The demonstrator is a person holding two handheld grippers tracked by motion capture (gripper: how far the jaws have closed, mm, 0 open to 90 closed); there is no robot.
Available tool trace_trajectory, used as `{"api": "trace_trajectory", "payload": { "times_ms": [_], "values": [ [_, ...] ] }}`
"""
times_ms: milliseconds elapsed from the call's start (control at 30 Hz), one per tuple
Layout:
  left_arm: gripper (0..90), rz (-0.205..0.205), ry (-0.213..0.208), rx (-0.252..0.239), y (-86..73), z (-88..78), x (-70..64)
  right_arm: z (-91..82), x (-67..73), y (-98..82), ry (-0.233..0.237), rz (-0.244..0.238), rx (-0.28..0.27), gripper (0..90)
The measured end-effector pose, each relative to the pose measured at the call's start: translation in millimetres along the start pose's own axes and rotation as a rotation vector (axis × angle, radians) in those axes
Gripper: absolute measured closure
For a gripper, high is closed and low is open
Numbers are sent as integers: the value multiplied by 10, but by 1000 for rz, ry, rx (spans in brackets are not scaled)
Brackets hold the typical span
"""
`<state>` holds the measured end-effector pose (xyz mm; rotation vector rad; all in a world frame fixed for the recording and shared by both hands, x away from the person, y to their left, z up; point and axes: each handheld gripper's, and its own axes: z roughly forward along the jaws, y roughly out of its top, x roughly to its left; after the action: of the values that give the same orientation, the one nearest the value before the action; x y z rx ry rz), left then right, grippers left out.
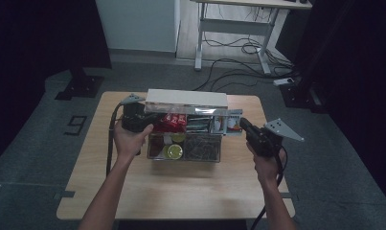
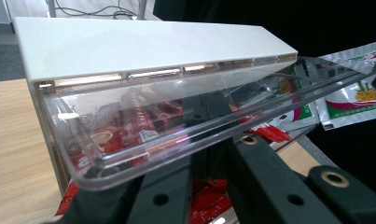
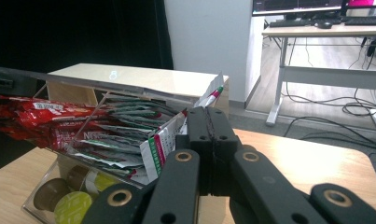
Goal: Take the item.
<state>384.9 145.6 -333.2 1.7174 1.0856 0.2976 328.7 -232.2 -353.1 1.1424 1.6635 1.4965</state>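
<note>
Holding the clear lid point(image 2: 176, 126) up by its front lip, the left gripper point(image 1: 135, 120) has its black jaws clamped together on that thin, glossy plastic edge. The lid is a shallow transparent tray shape with rounded corners, tilted up and hinged along a flat white bar point(image 1: 187, 99) at twelve o'clock of the organizer point(image 1: 185, 153).

That organizer is a clear, boxy container sitting at the table's centre, split into compartments. Crinkly red sachets point(image 1: 174, 122) are packed at its ten o'clock. Green-and-white foil packets point(image 3: 129, 140) fan out in the middle. More packets with fruit prints point(image 1: 228, 123) stand at two o'clock. Round pods point(image 1: 173, 151) with shiny yellow-green foil tops fill the front left bin at seven o'clock, and darker wrapped pieces point(image 1: 202, 147) lie at five o'clock.

Out at three o'clock, the right gripper point(image 1: 248, 128) hangs just beside the container, its matte black jaws pressed flat together with nothing between them.

Underneath it all is a pale wood-grain table point(image 1: 181, 191) with rounded corners, on grey carpet point(image 1: 32, 143). A white desk frame point(image 1: 233, 33) with loose cables stands at twelve o'clock.
</note>
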Motion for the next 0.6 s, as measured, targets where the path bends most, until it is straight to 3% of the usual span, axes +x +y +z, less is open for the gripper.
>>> {"api": "trace_trajectory", "payload": {
  "times_ms": [600],
  "values": [
    [888, 2, -1, 1, -3, 0, -9, -148, -49, 39, -12, -2, -26, 899]
  ]
}}
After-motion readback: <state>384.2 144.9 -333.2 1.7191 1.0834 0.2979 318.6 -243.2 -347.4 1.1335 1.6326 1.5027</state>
